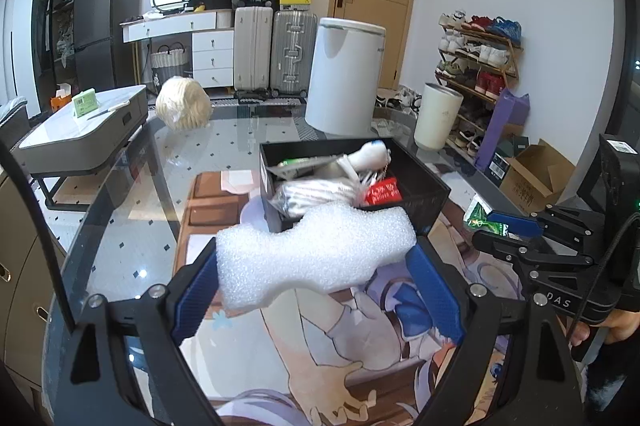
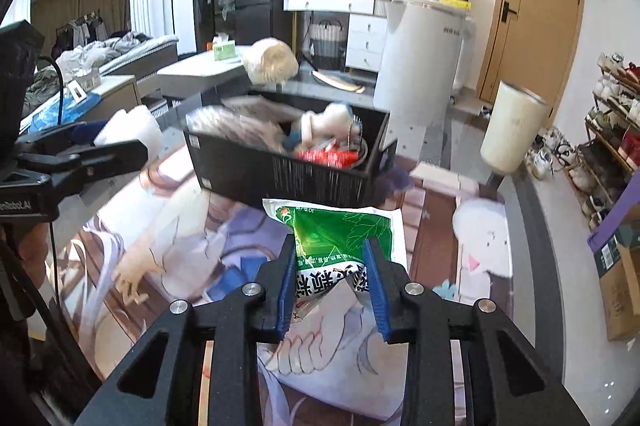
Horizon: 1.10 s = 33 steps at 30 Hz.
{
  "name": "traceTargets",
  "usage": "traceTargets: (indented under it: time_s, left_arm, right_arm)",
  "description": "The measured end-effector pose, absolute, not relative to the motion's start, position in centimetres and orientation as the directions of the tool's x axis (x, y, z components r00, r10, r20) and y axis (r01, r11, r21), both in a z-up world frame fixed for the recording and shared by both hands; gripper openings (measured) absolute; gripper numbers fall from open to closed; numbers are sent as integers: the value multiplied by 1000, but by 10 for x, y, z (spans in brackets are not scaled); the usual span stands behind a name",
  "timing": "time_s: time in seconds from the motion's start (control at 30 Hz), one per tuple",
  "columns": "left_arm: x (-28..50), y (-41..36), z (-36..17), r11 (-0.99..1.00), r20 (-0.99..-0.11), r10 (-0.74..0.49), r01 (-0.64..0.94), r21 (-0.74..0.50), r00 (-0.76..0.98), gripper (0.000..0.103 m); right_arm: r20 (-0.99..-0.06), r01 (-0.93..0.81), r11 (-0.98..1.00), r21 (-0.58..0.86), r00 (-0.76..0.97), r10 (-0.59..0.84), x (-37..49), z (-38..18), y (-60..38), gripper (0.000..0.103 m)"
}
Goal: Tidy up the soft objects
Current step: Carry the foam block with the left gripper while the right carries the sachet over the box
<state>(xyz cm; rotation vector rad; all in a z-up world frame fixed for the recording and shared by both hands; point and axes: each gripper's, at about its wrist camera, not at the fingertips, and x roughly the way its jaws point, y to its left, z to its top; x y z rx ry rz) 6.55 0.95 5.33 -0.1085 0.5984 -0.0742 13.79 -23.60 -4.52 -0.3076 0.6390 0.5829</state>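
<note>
My left gripper point(image 1: 316, 266) is shut on a wavy piece of white foam point(image 1: 316, 254), held across its blue pads just in front of the black box point(image 1: 424, 198). The box holds a white plush toy point(image 1: 370, 154), a clear bag of striped fabric point(image 1: 316, 196) and a red packet point(image 1: 382, 192). My right gripper point(image 2: 330, 250) is shut on a green and white packet point(image 2: 340, 230), lifted above the printed mat point(image 2: 180, 246) in front of the box point(image 2: 288, 174). In the left wrist view the right gripper point(image 1: 504, 230) stands to the right of the box with the packet point(image 1: 482, 220). The foam point(image 2: 130, 130) appears at the left in the right wrist view.
A glass table point(image 1: 132, 226) carries the mat. A cream yarn-like bundle point(image 1: 184, 104) lies at its far edge. A tall white cylinder point(image 1: 346, 74), a smaller white bin point(image 1: 438, 122), a shoe rack point(image 1: 480, 66) and cardboard boxes point(image 1: 532, 174) stand beyond.
</note>
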Motion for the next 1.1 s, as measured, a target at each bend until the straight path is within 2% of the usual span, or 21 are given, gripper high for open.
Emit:
traceTargets:
  time_s: [0.43,1.1]
  left_arm:
    - [81,11,70,993,-518,-97,48,-107,850,90]
    - [135,16,76,995,-524,-93,59,-81,846,90]
  right_arm:
    - [-561,-615,785,-76,677,477,141,-18,-220,31]
    - [-551,-647,761,-50,653,520,187,-15,-194,31]
